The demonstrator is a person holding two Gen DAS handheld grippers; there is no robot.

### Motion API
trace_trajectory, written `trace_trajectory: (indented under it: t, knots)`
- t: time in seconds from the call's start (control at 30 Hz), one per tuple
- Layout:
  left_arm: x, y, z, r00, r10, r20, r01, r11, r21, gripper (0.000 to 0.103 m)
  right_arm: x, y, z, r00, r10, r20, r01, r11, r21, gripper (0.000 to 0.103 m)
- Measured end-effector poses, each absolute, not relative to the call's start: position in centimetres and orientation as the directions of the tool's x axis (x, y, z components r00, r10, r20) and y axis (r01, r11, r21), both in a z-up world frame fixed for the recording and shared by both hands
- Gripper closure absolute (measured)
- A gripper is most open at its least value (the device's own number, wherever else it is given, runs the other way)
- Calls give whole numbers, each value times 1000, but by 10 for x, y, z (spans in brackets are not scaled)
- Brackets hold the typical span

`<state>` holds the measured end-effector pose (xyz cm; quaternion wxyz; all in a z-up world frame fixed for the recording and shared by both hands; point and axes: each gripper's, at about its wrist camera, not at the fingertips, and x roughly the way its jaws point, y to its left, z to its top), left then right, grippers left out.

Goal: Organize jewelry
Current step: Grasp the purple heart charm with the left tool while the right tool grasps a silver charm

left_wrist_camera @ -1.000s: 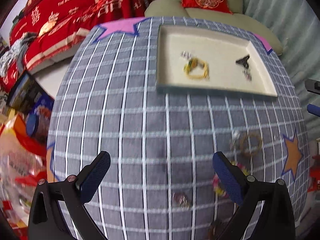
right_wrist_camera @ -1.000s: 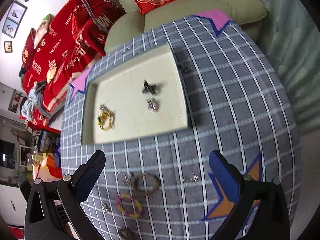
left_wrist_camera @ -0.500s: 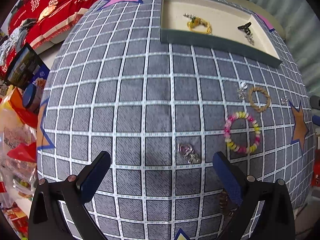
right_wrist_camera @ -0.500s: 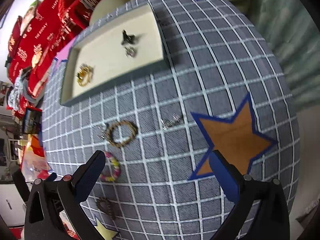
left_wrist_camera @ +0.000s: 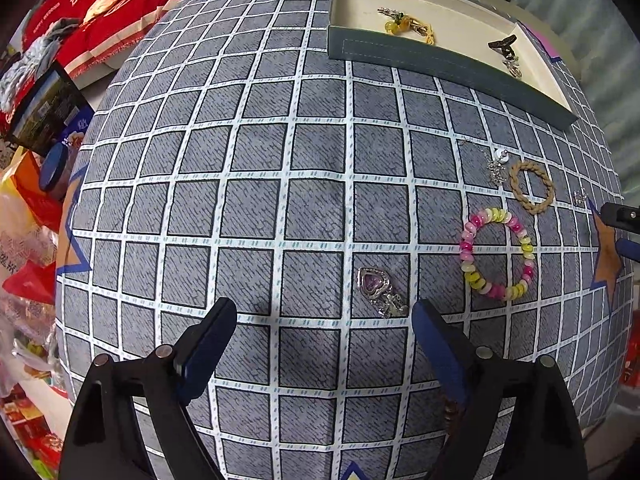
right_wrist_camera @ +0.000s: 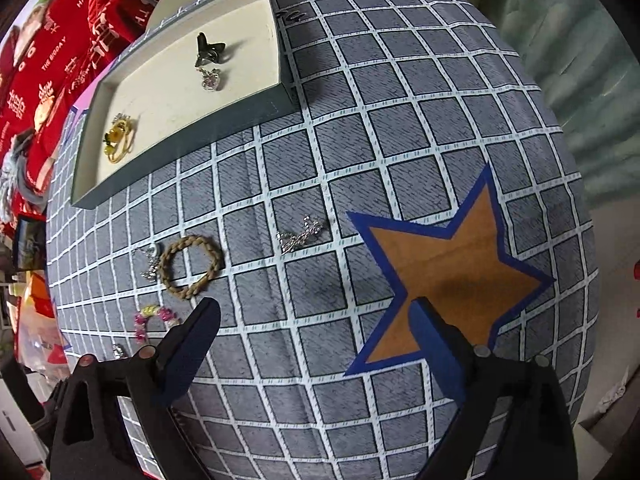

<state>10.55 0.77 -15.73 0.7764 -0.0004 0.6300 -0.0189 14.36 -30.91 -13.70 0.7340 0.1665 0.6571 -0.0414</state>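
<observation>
left gripper [left_wrist_camera: 323,316]: fingers spread, closing, pinching nothing; heart pendant [left_wrist_camera: 376,285] lies just ahead, nearer the right finger.
right gripper [right_wrist_camera: 314,312]: spread, closing, empty; silver brooch [right_wrist_camera: 301,234] ahead between fingers.
risk: off-centre closing likely nudges the pendant away.
tray [right_wrist_camera: 188,136]: far beyond fingertips.

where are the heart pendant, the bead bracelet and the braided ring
heart pendant [left_wrist_camera: 374,282], left wrist view, on its purple stone
bead bracelet [left_wrist_camera: 466,246], left wrist view, on a pink bead of its left side
braided ring [right_wrist_camera: 214,253], right wrist view, on its right side
</observation>
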Motion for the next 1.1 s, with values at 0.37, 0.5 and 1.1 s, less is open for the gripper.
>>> trace_trajectory:
  t: [0.37, 0.5, 1.1]
  knots:
    - [106, -22, -185, 190, -37, -981, 31, 999, -32, 18, 173, -308, -160, 120, 141, -983, 285, 943, 170, 32]
    - [105, -33, -197, 196, -23, -980, 38, 999, -15, 18, 189, -299, -163, 139, 123, -983, 276, 948, 157, 32]
    - [105, -33, -174, 213, -79, -974, 77, 995, -64, 76, 217, -246, -171, 144, 19, -989, 235, 971, 52, 90]
